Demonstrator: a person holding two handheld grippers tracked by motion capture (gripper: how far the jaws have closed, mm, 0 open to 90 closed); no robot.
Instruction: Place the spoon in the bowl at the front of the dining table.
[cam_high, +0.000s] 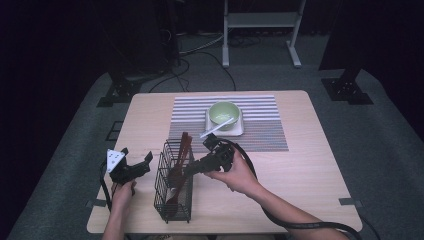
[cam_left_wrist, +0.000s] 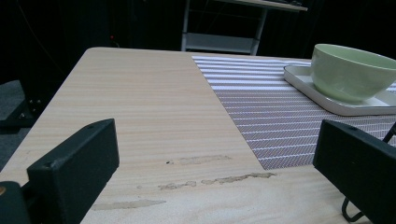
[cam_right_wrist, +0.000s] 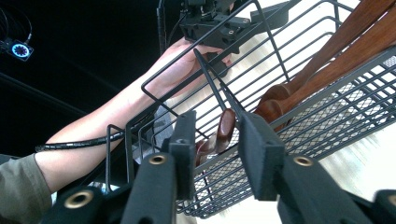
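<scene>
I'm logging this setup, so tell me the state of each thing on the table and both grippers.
Wire basket: upright, holding wooden utensils.
Wooden utensils: leaning inside the basket.
Green bowl: upright on the white tray, white spoon in it.
White tray: flat on the striped mat.
Right gripper: jaws straddling the basket's rim, grip unclear.
Left gripper: open, holding nothing.

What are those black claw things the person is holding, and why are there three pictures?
They are grabbing tools, one in each hand. One picture looks down from above; the other two come from little cameras riding on the tools. On the table sit a wire basket with wooden spoons, a striped mat, and a green bowl on a white tray. The left gripper is open and holds nothing. The right gripper reaches into the basket, its jaws around a spoon handle.
</scene>
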